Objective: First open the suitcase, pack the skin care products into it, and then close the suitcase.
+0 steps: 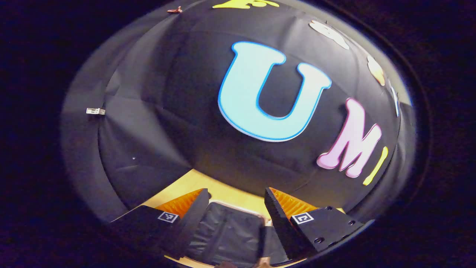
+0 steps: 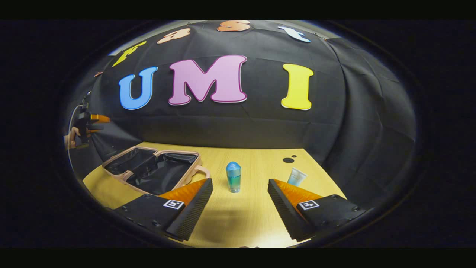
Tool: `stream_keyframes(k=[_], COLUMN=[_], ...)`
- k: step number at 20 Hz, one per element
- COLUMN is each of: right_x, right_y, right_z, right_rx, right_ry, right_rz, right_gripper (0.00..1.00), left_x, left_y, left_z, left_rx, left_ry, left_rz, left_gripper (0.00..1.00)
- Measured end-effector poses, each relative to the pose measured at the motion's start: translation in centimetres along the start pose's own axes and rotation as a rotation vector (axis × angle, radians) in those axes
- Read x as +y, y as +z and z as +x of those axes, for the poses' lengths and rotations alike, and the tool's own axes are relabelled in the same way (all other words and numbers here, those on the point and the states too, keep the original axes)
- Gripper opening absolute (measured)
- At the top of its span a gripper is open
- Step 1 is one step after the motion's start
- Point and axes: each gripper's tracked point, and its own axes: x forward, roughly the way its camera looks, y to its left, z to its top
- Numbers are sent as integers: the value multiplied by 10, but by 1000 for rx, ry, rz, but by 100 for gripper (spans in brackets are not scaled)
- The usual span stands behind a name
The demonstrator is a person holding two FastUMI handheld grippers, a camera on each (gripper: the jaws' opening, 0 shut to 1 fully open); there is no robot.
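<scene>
The pink-rimmed suitcase (image 2: pixel 152 172) lies open flat on the wooden table (image 2: pixel 238 219), its two black-lined halves bare. A blue-green bottle with a rounded cap (image 2: pixel 233 177) stands upright ahead of my right gripper (image 2: pixel 240 186), which is open and holds nothing. A pale tube (image 2: pixel 296 176) stands to the bottle's right, just beyond the right finger. My left gripper (image 1: pixel 236 195) is open, held above the suitcase's black lining (image 1: pixel 227 234). In the right gripper view the left gripper (image 2: pixel 89 124) hangs high at the far left, held by a hand (image 2: pixel 70 138).
The black cloth wall (image 2: pixel 238 123) closes the booth behind and to the right of the table. Two dark round spots (image 2: pixel 288 160) mark the tabletop near its far right corner. Bare wood lies between the suitcase and the bottle.
</scene>
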Motion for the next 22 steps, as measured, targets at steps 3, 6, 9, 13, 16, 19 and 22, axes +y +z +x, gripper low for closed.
stream_keyframes(k=[3,6,9,13,16,19,22], right_x=[-12,-29,-53,-86,-105,-121,-132], right_y=[8,4,-2,-6,-13,-22,-38], right_z=[-2,0,5,11,12,10,7], right_rx=[-19,-19,-13,-18,-15,-6,15], right_ry=[-6,-31,-66,-108,-135,-151,-161], right_rz=[-5,-6,3,0,3,20,18], right_gripper=[95,95,95,95,95,95,95], left_x=[-51,-100,-165,-256,-306,-336,-350], left_y=[8,-25,-101,-194,-259,-332,-394], left_z=[-44,-81,-95,-80,-78,-79,-67], left_rx=[-102,-120,-68,54,122,232,306], left_ry=[-52,-44,-104,-235,-311,-356,-356], left_rz=[34,229,288,254,264,291,352], left_gripper=[95,95,95,95,96,96,96])
